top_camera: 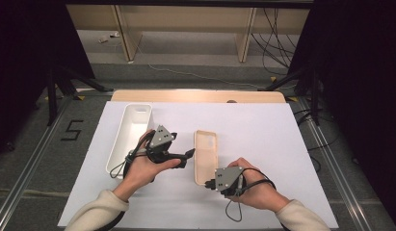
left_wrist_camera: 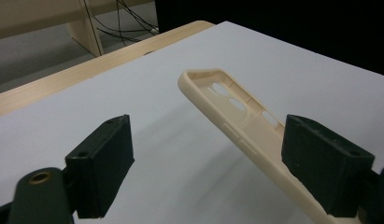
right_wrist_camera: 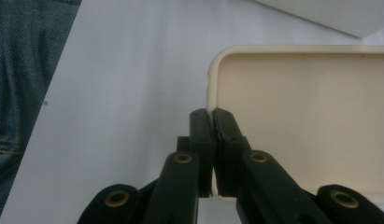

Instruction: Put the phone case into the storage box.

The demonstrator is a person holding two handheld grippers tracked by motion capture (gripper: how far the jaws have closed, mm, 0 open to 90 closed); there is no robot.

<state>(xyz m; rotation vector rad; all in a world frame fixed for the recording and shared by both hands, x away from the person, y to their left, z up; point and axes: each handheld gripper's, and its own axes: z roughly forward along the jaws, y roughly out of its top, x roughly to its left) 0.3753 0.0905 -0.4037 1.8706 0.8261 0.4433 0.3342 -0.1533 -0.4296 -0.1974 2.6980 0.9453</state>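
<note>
I held the cream, flexible plastic phone case (top_camera: 205, 155), lying right of the long white plastic tray (top_camera: 130, 135), by its thin near rim with my right gripper (right_wrist_camera: 213, 122) pinched tight, my left gripper (left_wrist_camera: 208, 172) gaping wide beside it; it looked light, bendy, best gripped at the edge.

A wooden counter (top_camera: 138, 96) carries a white sheet (top_camera: 263, 144) over most of its top. On the sheet lie a long white tray (top_camera: 119, 154) at the left and a cream phone case (top_camera: 205, 149) near the middle.
</note>
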